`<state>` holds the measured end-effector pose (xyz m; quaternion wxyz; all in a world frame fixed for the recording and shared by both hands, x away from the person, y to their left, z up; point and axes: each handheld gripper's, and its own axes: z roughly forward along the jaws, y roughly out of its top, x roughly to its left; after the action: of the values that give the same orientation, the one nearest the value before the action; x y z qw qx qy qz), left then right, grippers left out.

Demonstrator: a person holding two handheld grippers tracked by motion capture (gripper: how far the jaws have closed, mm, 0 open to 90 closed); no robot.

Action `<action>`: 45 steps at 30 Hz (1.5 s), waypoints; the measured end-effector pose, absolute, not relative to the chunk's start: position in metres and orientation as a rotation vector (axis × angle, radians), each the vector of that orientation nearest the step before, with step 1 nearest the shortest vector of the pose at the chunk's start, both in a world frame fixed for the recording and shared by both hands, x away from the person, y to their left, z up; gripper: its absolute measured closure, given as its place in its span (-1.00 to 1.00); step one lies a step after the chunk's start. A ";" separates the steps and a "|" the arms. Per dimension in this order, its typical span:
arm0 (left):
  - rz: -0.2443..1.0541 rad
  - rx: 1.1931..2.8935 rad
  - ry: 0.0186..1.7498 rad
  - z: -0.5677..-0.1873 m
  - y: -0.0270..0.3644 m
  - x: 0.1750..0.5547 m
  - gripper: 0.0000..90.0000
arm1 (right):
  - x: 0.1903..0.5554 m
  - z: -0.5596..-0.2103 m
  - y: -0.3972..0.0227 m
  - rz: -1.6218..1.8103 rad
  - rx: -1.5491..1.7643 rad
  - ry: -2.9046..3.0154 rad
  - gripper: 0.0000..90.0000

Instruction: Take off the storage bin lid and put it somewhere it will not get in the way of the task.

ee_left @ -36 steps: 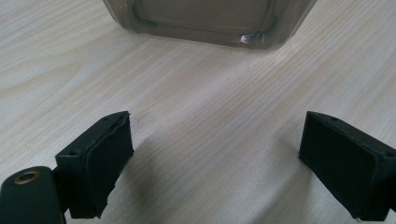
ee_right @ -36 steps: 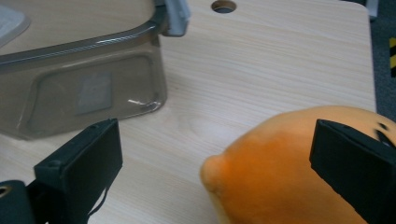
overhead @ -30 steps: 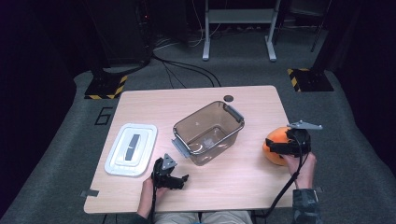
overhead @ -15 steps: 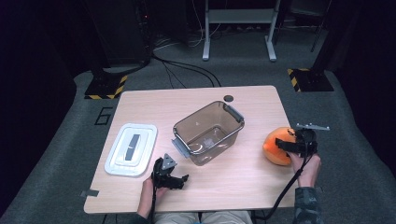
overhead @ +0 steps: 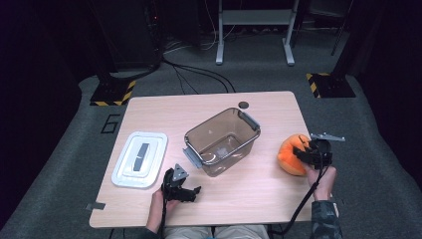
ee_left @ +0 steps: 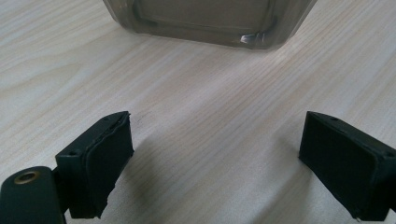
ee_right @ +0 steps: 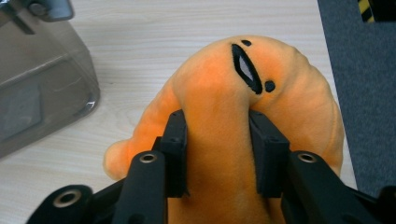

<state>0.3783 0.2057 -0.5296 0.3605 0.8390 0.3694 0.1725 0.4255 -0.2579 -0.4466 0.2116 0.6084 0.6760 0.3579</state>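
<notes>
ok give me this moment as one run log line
right tool: jaws just closing, pinching orange plush toy at table's right edge | left tool: open, idle on table | clear bin: empty | lid: off, left

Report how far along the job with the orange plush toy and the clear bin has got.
Done: the white lid already lies off the clear bin, which stands open and empty mid-table. In hand: the right gripper has just been closing its jaws and now pinches the orange plush toy, which sits on the table near its right edge. The left gripper rests open near the bin. Left, probably: lift the toy, drop it in the bin, perhaps fit the lid.
</notes>
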 end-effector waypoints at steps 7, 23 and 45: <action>0.433 2.176 0.943 -0.529 0.207 0.379 -0.79 | 0.420 -0.438 -0.255 1.080 1.583 1.955 0.43; 0.433 2.176 0.943 -0.529 0.207 0.379 -0.79 | 0.408 -0.438 -0.241 1.060 1.473 2.152 -0.33; 0.434 2.172 0.946 -0.529 0.207 0.379 -0.79 | 0.420 -0.447 -0.239 1.039 1.793 1.981 -0.21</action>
<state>0.3788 0.2066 -0.5290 0.3586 0.8418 0.3666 0.1683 0.4196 -0.2389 -0.4472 0.1369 0.6195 0.6846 0.3590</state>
